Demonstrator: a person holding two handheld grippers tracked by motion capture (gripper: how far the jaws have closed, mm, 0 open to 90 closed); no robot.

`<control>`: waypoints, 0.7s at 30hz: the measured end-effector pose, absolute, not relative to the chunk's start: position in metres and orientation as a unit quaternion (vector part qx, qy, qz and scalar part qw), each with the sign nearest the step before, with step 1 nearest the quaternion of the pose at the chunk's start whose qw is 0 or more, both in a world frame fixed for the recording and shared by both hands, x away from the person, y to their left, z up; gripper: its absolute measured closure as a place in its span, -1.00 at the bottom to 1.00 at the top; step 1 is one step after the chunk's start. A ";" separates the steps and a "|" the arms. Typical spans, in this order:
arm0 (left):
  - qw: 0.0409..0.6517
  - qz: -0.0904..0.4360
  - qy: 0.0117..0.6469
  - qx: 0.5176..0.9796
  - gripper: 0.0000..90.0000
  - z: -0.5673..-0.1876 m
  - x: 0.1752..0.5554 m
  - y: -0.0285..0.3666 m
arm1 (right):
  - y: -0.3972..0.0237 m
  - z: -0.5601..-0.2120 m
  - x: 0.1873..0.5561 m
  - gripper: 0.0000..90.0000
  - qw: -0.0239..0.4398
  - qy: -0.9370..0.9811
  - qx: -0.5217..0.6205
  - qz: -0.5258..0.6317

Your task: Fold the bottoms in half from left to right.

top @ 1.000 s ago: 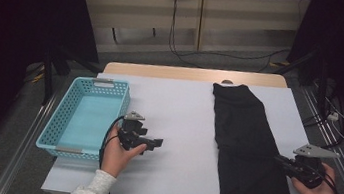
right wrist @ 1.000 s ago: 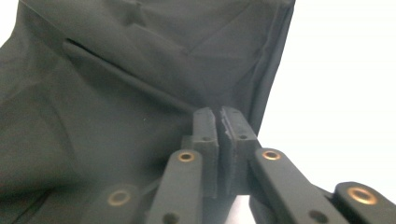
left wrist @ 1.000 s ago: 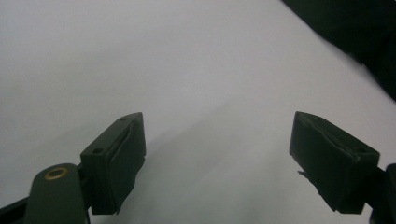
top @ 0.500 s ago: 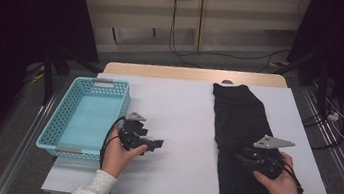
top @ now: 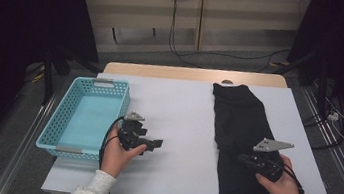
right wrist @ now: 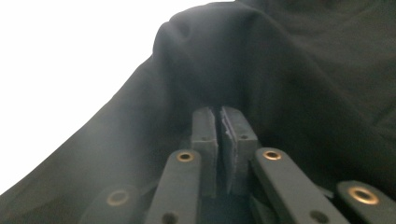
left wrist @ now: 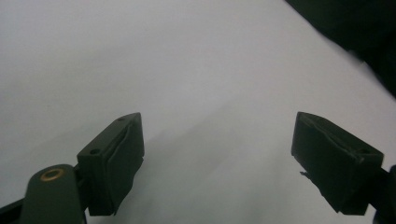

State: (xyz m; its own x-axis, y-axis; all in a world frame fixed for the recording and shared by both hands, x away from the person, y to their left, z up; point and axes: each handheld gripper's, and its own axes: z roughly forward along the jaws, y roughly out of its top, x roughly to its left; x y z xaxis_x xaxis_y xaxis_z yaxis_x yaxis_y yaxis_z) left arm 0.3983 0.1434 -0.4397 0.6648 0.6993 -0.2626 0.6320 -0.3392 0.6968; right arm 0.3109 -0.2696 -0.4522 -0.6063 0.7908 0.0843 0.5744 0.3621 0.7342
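Note:
A black garment point(top: 238, 116) lies lengthwise on the right half of the white table point(top: 179, 103). My right gripper point(top: 242, 158) rests on the garment's lower part, pointing left. In the right gripper view its jaws point(right wrist: 219, 112) have just closed and the pads pinch a raised fold of the black cloth point(right wrist: 289, 60). My left gripper point(top: 156, 143) lies low over bare table beside the basket, pointing right. Its jaws point(left wrist: 217, 135) stand wide open with nothing between them. A corner of the garment point(left wrist: 355, 28) shows far off in the left gripper view.
A light-blue plastic basket point(top: 58, 122) with nothing in it stands at the table's left edge, just left of my left hand. Bare white table lies between the two grippers. Cables run over the floor behind the table.
My right hand has moved left from the table's right edge onto the lower part of the garment. The left hand and the basket have stayed put.

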 end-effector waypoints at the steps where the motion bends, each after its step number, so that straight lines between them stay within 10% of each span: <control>1: 0.406 0.042 0.407 0.817 -0.62 -0.440 0.398 0.143 | -0.272 -0.451 0.308 0.93 0.143 0.811 0.420 0.381; 21: 0.405 0.044 0.400 0.821 -0.61 -0.438 0.399 0.138 | -0.339 -0.433 0.247 0.67 0.143 0.771 0.465 0.412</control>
